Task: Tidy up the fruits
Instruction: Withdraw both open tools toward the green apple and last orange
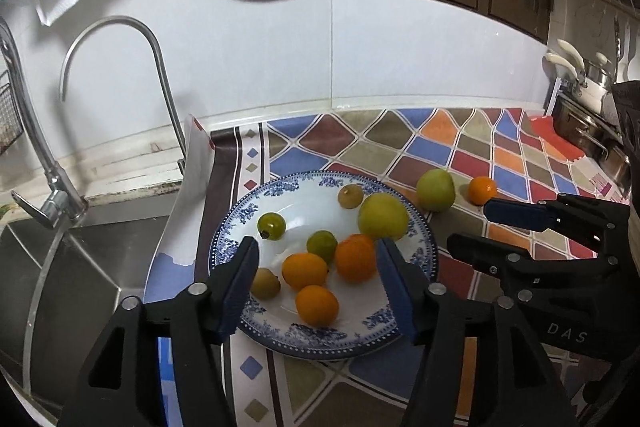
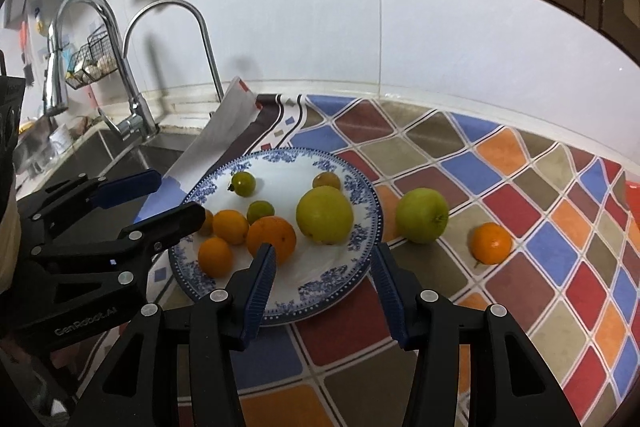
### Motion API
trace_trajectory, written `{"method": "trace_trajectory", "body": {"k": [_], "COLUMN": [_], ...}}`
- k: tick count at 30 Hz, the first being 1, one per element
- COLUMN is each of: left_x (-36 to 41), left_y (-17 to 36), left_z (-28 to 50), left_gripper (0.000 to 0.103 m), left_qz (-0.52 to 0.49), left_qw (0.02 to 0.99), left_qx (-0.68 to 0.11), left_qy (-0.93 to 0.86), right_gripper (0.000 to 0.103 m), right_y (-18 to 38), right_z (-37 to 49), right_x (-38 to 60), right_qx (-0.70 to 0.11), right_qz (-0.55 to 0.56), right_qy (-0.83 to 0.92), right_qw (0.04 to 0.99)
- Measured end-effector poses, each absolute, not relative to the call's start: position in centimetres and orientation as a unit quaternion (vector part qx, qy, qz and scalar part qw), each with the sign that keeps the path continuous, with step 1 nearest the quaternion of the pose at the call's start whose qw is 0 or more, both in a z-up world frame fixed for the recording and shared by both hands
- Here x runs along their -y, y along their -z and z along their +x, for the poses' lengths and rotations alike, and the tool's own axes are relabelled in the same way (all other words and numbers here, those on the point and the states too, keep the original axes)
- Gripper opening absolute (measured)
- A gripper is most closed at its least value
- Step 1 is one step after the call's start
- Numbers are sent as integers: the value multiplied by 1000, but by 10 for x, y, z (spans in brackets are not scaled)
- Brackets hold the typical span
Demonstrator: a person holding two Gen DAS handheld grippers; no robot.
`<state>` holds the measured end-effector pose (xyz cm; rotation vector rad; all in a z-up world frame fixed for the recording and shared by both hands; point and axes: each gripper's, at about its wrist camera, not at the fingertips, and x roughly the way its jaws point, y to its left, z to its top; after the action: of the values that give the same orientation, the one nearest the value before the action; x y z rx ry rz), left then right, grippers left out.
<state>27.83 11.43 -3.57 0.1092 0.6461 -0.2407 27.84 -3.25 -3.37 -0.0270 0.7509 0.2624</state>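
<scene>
both hand-held grippers, left hand-held gripper (image 1: 316,275) and right hand-held gripper (image 2: 322,277), hang parted and empty over the crowded plate (image 2: 276,309); the green apple (image 2: 422,215) and small orange (image 2: 491,242) could roll along the bench (image 2: 532,227) if nudged.

I see the counter's chequered mat (image 2: 520,187) carrying a blue-patterned plate (image 2: 360,259), one green apple (image 2: 422,215), one small orange (image 2: 491,243).

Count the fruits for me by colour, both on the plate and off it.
Orange: 4, three on the plate and one orange fruit on the cloth.
Green or yellow-green: 4, including one green apple off the plate.
Brownish: 2.
Total: 10.
</scene>
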Motion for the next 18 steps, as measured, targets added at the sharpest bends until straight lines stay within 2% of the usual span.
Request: {"method": "trace_trajectory", "body": {"k": [3,5,7,18], "left_x": [-110,-106,-102,-76], "left_y": [28,24,21,7], "left_z": [269,262,256,231], "left_gripper": [69,72,75,75], "left_qz": [55,54,56,65], "left_qw": [944,946,948,955], "left_qx": [-305,-298,-293,-268], "left_qy": [113,112,112,112], "right_gripper": [50,55,55,60], "right_y": [28,24,21,9], "right_z": [271,266,261,236], "right_x": [37,42,48,78], "right_qx": [-358,-352,-346,-329], "right_qz": [-10,-7,-5,-3], "right_qy": [-124,-120,-115,-99], "right_qw": [926,928,931,939]}}
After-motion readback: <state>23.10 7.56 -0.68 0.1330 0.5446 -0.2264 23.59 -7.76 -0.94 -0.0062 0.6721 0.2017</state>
